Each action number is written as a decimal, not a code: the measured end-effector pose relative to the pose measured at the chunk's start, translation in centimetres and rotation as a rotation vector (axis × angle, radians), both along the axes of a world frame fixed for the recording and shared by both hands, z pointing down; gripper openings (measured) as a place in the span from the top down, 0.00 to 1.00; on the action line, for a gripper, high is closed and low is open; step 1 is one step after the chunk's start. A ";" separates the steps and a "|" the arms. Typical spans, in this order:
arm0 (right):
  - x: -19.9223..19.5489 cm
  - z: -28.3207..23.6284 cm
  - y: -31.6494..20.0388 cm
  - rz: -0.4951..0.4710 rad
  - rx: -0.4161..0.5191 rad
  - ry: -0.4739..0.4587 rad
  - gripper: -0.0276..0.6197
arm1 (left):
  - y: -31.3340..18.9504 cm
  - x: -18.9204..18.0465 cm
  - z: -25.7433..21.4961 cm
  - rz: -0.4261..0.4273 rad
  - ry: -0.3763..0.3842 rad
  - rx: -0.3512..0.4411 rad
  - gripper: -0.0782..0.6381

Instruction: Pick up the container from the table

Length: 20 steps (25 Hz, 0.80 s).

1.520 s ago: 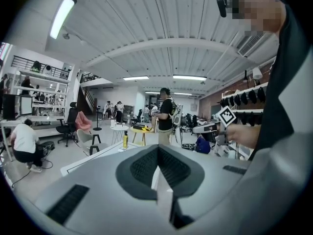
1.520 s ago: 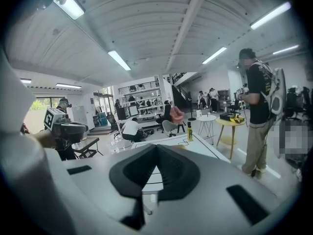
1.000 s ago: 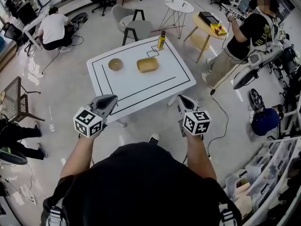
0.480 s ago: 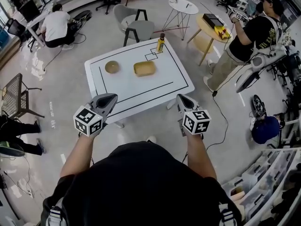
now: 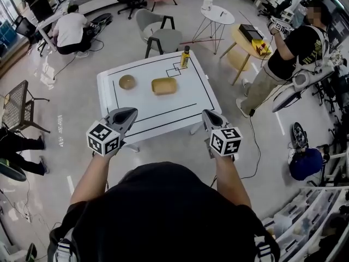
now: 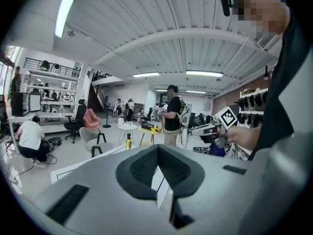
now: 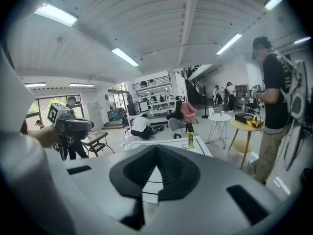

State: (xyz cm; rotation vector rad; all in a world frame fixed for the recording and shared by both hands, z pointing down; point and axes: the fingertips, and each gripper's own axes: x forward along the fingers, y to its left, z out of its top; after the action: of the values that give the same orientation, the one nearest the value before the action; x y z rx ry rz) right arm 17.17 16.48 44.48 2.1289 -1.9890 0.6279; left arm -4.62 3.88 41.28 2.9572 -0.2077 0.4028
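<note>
**Head view.** Open workroom with a grey floor [image 5: 82, 108]. A white table [image 5: 163, 111] marked with black lines is set at the centre.
- container [image 5: 164, 85]: tan, rectangular, upright. It is placed mid-table towards the far side and is touched by nothing.
- bowl [image 5: 127, 82]: round, set near the container on its left.
- bottle [image 5: 185, 56]: yellow, upright at the far edge of the table.
- left gripper [image 5: 132, 112] and right gripper [image 5: 206, 113]: held over the near edge of the table, one towards each near corner. Both are well apart from the container.
- chair [image 5: 162, 37]: grey, placed beyond the table.
- standing person [image 5: 289, 45]: seen at the right.
- crouching person [image 5: 70, 29]: seen at the far left.

**Left gripper view.**
- left gripper [image 6: 157, 150]: the jaws are closed tip to tip and nothing is held between them.
- Beyond the jaws are seen the bottle [image 6: 128, 142], the standing person [image 6: 172, 116] and the crouching person [image 6: 30, 136].
- right gripper [image 6: 215, 129]: seen at the right, carried in a hand [image 6: 244, 137].

**Right gripper view.**
- right gripper [image 7: 156, 151]: the jaws are brought fully together and nothing is gripped.
- table [image 7: 161, 145]: its far part is seen above the jaws, with the bottle [image 7: 190, 140] upright on it.
- left gripper [image 7: 68, 124]: seen at the left.
- standing person [image 7: 276, 106]: seen at the right.
- crouching person [image 7: 142, 126]: seen beyond the table.
</note>
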 end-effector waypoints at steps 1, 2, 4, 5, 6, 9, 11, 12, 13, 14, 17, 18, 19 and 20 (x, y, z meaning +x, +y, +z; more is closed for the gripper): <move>0.4 -0.1 -0.1 -0.006 0.000 0.004 0.95 | 0.0 0.5 -0.1 -0.004 0.005 0.001 0.88; 0.8 -0.1 -0.3 -0.013 0.000 0.006 0.95 | 0.0 1.0 -0.1 -0.008 0.010 0.001 0.88; 1.6 -0.2 -0.6 -0.024 0.000 0.011 0.95 | 0.2 1.7 -0.2 -0.014 0.017 0.001 0.88; 1.8 -0.3 -0.7 -0.029 0.000 0.014 0.95 | 0.2 2.0 -0.2 -0.016 0.019 0.001 0.88; 2.0 -0.4 -0.9 -0.034 0.002 0.017 0.95 | 0.2 2.1 -0.1 -0.018 0.020 0.000 0.88; 2.3 -0.9 -1.5 -0.046 0.011 0.026 0.95 | -0.3 2.3 0.0 -0.030 0.020 -0.001 0.88; 2.5 -1.1 -1.9 -0.052 0.012 0.028 0.95 | -0.6 2.6 -0.1 -0.038 0.027 -0.005 0.88; 2.6 -1.1 -2.1 -0.055 0.010 0.027 0.95 | -0.7 2.7 -0.1 -0.039 0.031 -0.007 0.88; 2.6 -0.9 -2.2 -0.059 0.007 0.026 0.95 | -0.7 2.8 -0.1 -0.040 0.033 -0.007 0.88; 2.5 -0.7 -2.4 -0.064 0.003 0.025 0.95 | -0.8 2.9 0.0 -0.040 0.034 -0.007 0.88; 2.1 -0.3 -2.9 -0.081 -0.010 0.029 0.95 | -1.2 2.7 0.4 -0.047 0.033 -0.014 0.88; 2.0 -0.3 -3.2 -0.087 -0.014 0.031 0.95 | -1.4 2.6 0.6 -0.052 0.034 -0.019 0.88; 2.0 -0.2 -3.4 -0.092 -0.018 0.032 0.95 | -1.7 2.5 0.7 -0.056 0.035 -0.022 0.88; 2.0 -0.2 -3.7 -0.095 -0.021 0.032 0.95 | -2.0 2.5 0.8 -0.060 0.035 -0.025 0.88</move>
State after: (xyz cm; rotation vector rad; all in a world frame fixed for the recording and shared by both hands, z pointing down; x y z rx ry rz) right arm 19.16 12.73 44.29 2.0059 -2.0435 0.5924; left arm -2.16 1.84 42.05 2.9230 -0.2840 0.3435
